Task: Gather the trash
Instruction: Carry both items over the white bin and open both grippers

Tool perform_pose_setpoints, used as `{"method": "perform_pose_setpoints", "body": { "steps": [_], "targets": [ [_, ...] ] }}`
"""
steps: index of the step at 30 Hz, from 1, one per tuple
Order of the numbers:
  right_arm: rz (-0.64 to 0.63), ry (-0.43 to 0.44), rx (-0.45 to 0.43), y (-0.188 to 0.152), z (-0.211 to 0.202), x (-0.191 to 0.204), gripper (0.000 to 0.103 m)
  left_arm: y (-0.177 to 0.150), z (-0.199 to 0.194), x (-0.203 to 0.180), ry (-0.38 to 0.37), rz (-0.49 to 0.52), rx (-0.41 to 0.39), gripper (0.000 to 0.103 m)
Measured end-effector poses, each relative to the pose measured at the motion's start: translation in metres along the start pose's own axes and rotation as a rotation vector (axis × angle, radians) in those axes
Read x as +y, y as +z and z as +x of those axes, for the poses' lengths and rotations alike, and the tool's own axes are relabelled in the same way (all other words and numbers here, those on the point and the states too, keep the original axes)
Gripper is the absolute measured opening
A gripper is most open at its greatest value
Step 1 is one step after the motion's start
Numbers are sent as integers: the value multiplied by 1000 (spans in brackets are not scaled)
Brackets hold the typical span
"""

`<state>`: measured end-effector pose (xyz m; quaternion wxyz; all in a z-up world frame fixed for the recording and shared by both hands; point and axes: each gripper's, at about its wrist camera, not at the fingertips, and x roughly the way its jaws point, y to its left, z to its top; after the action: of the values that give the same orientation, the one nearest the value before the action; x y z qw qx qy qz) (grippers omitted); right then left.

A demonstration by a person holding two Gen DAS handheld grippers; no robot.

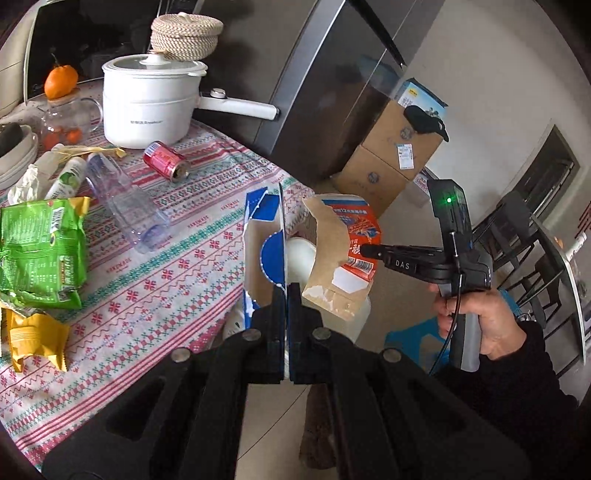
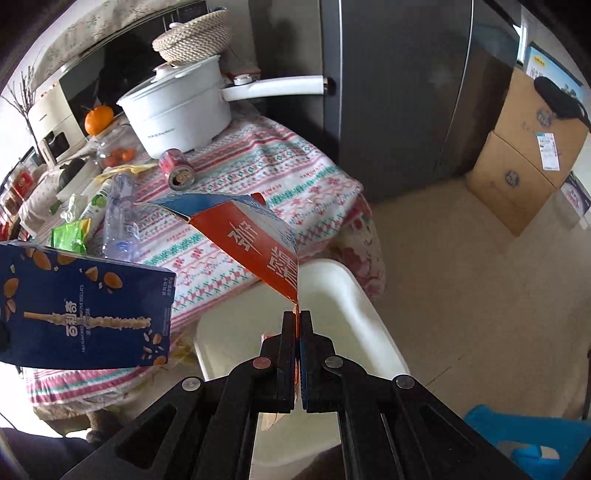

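Tools both clamp flattened cartons over a white bin at the counter's edge.
Left tool [image 1: 287, 291] has its jaws together on a blue box [image 1: 271, 240]; right tool [image 2: 298, 319] is clamped on the edge of a torn red carton [image 2: 258, 247], both held above the bin [image 2: 343, 295], which stands on the tiled floor [image 2: 461, 277] just beside the counter [image 1: 192, 251]. Under a patterned cloth, the counter carries more trash: a red can [image 1: 166, 160] at 11 o'clock, a clear bottle [image 1: 125, 199], green wrappers [image 1: 40, 254] and a yellow packet [image 1: 35, 339] at 9 o'clock. At 12 o'clock sit a white pot [image 1: 147, 99] and a woven basket [image 1: 184, 35]. Behind stands a dark fridge [image 2: 388, 92]; stacked cardboard boxes [image 2: 524, 155] fill the corner at 2 o'clock.
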<state>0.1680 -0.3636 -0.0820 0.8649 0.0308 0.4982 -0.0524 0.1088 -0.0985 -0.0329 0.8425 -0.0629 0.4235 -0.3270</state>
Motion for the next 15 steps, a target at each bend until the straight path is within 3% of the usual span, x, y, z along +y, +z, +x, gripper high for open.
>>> {"method": "perform_pose_setpoints", "body": {
  "steps": [8, 15],
  "targets": [
    [55, -23, 73, -15, 14, -35, 2, -13, 70, -14, 0, 5, 159, 1],
    [61, -34, 119, -20, 27, -42, 2, -20, 110, -9, 21, 18, 218, 1]
  ]
}}
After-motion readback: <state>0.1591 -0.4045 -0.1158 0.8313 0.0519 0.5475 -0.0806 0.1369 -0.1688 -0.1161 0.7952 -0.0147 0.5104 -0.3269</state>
